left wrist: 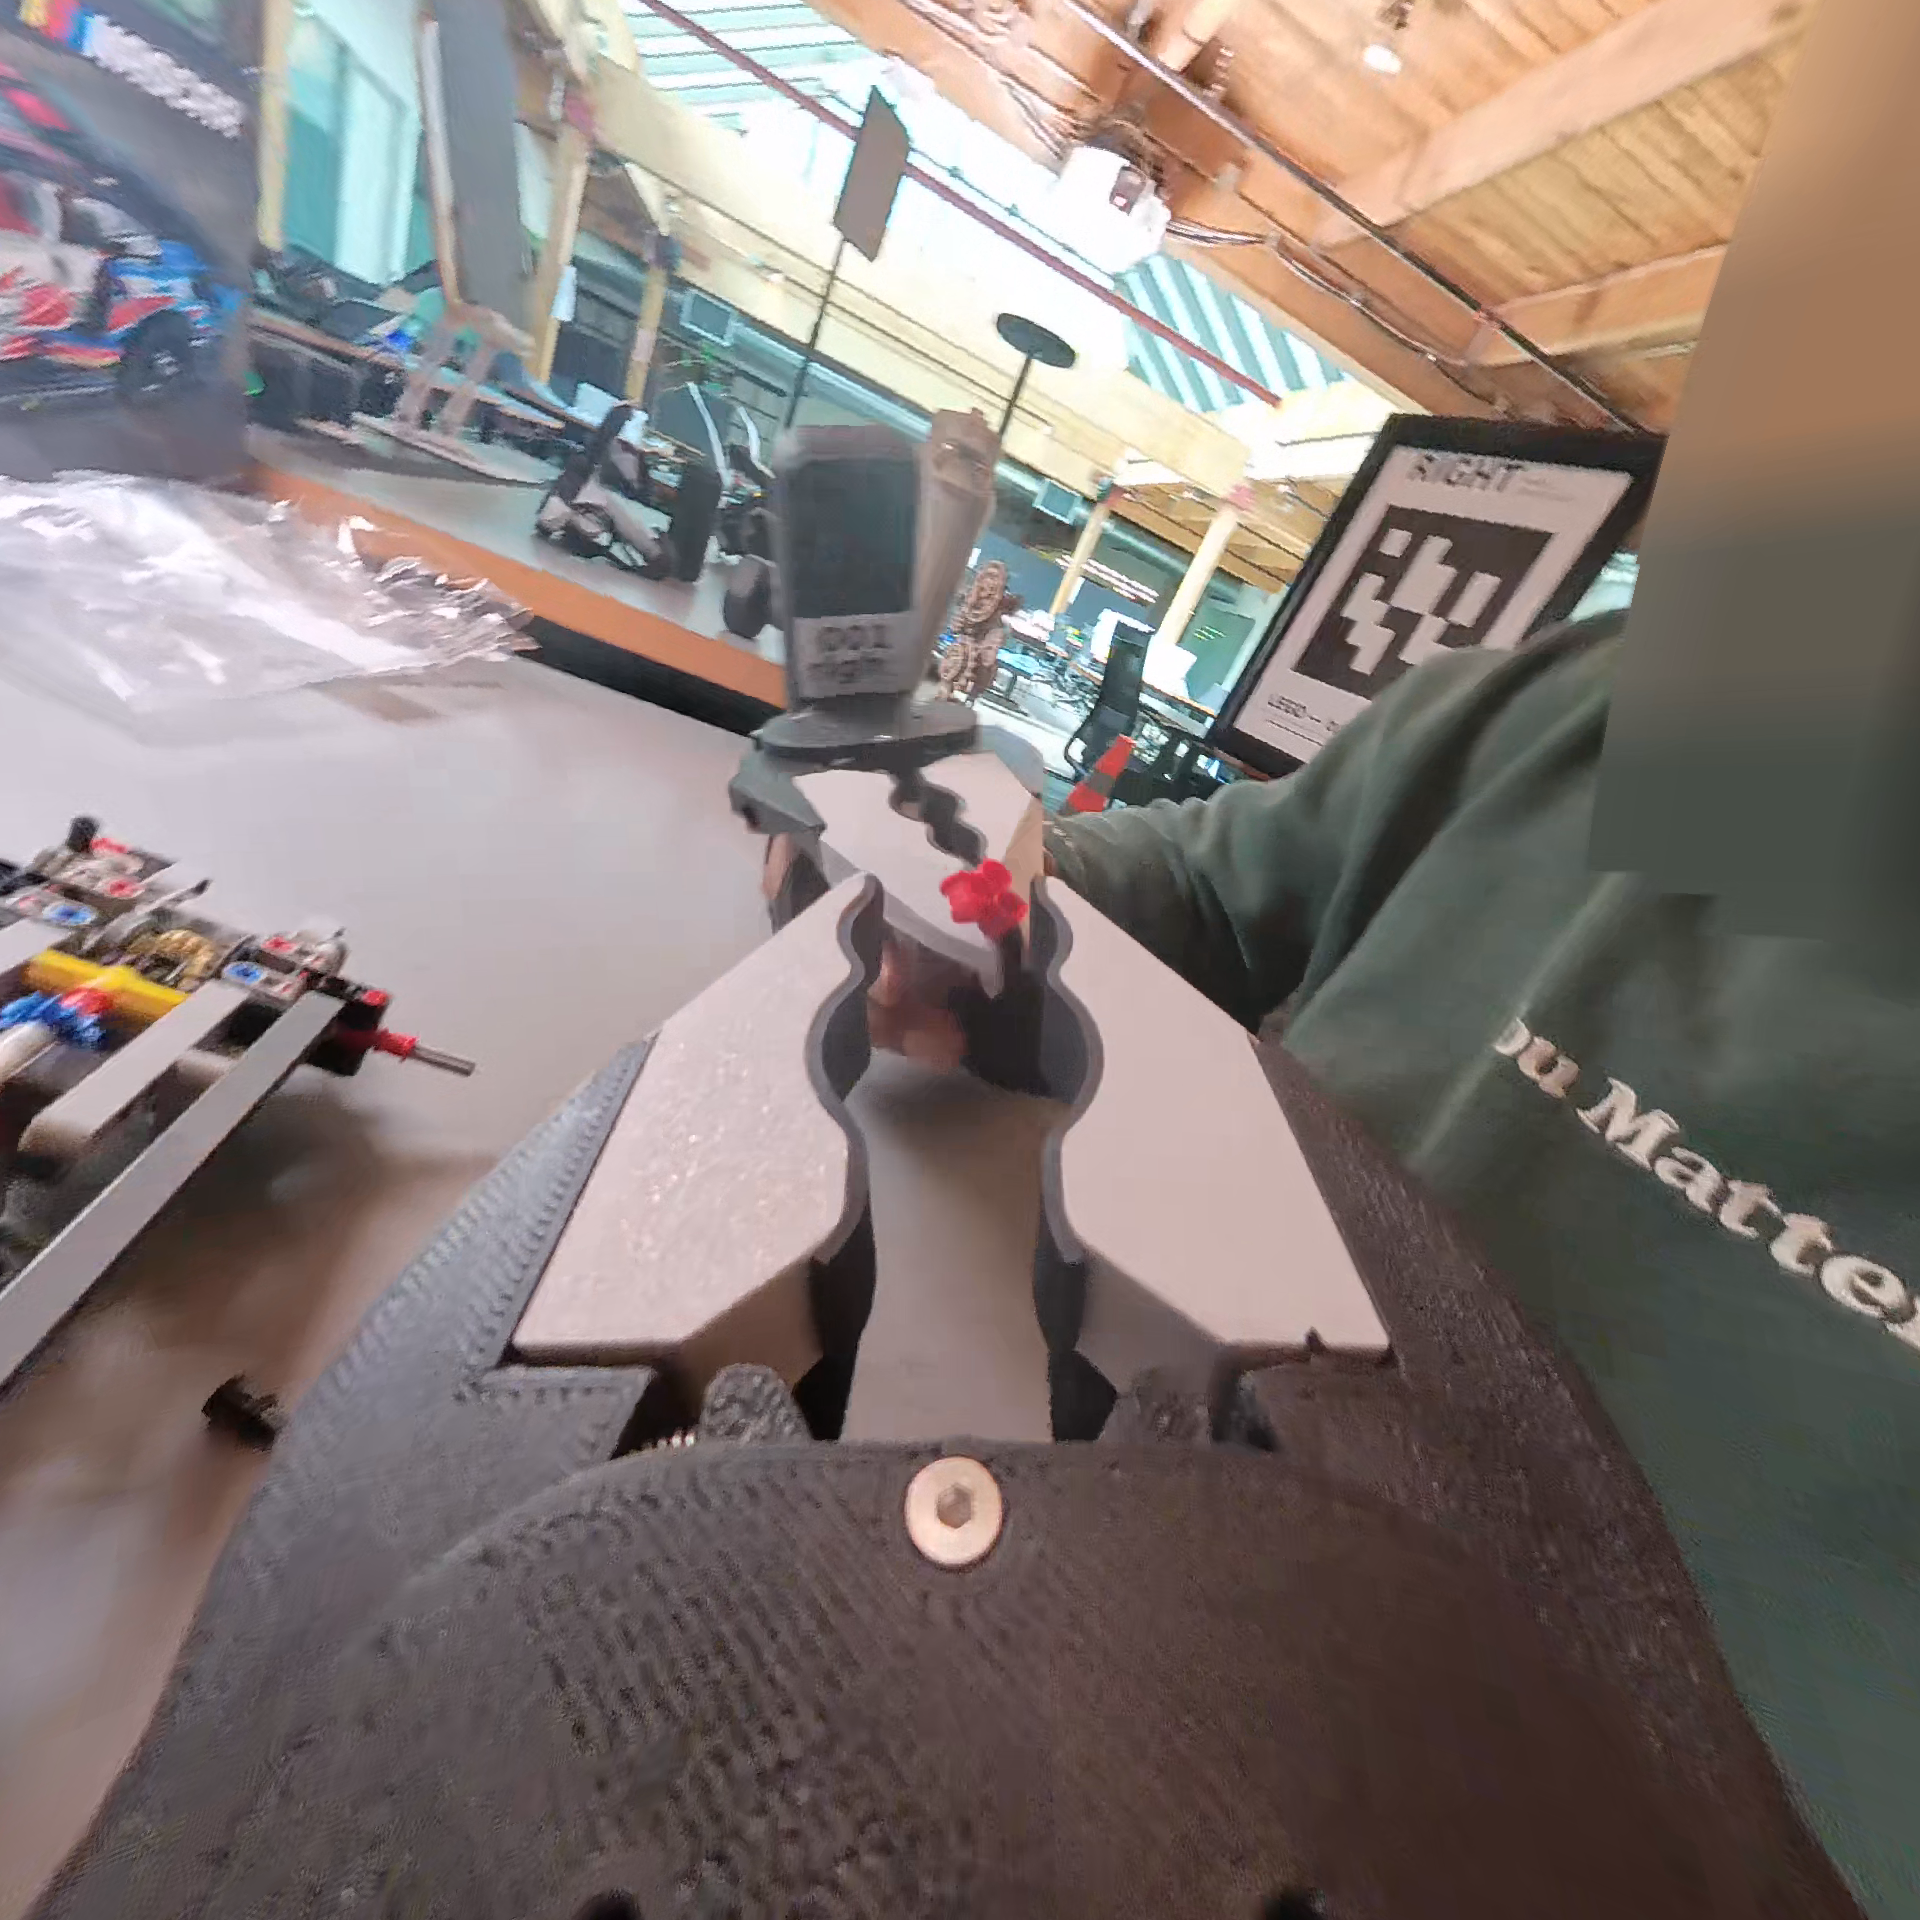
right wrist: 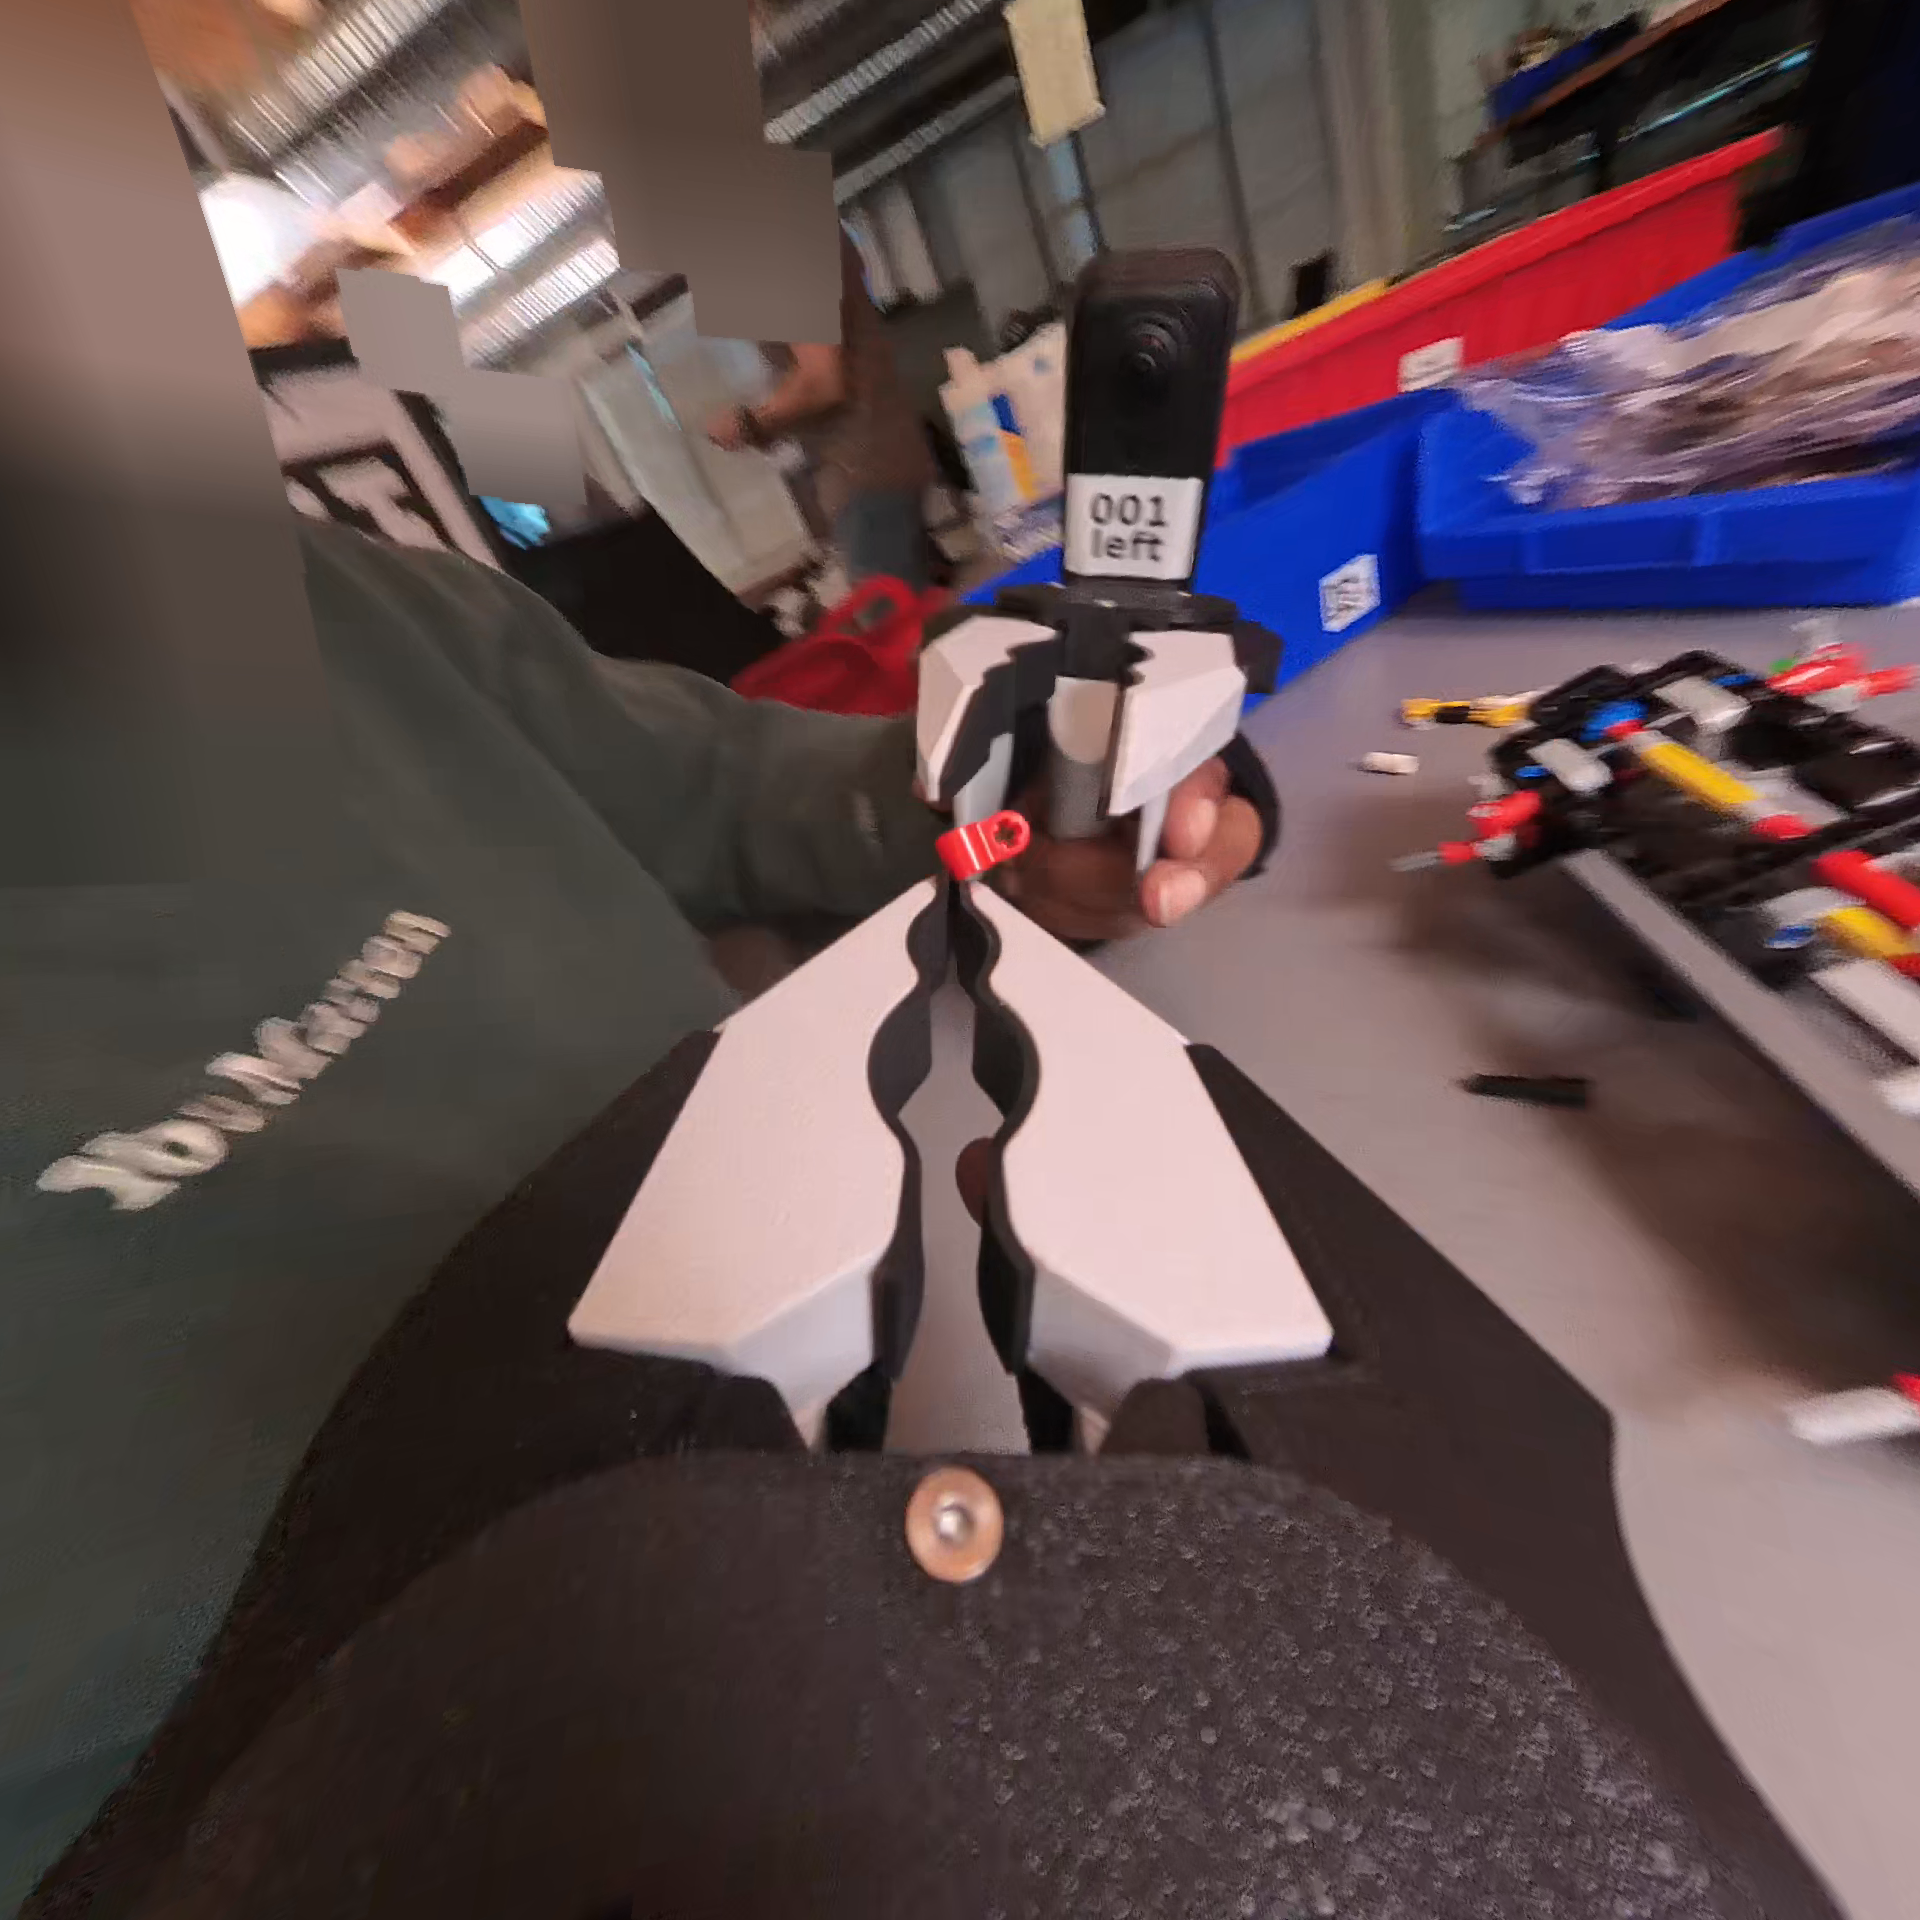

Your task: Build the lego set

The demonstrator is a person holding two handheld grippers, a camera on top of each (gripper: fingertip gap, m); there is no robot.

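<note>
- Left wrist view: the left gripper (left wrist: 951, 925) is standing partly open and empty, closing in on the small red connector (left wrist: 982, 899) pinched in the right gripper (left wrist: 977, 883) opposite; looks like a mid-air handover. The half-built model (left wrist: 156, 997) is sitting far left on the counter (left wrist: 499, 831).
- Right wrist view: the right gripper (right wrist: 951, 894) is clamping the glossy red connector (right wrist: 982, 844), ring end outward. Next move likely needs careful alignment.

Both wrist views face each other closely, sharing the red piece (left wrist: 982, 896)
</note>
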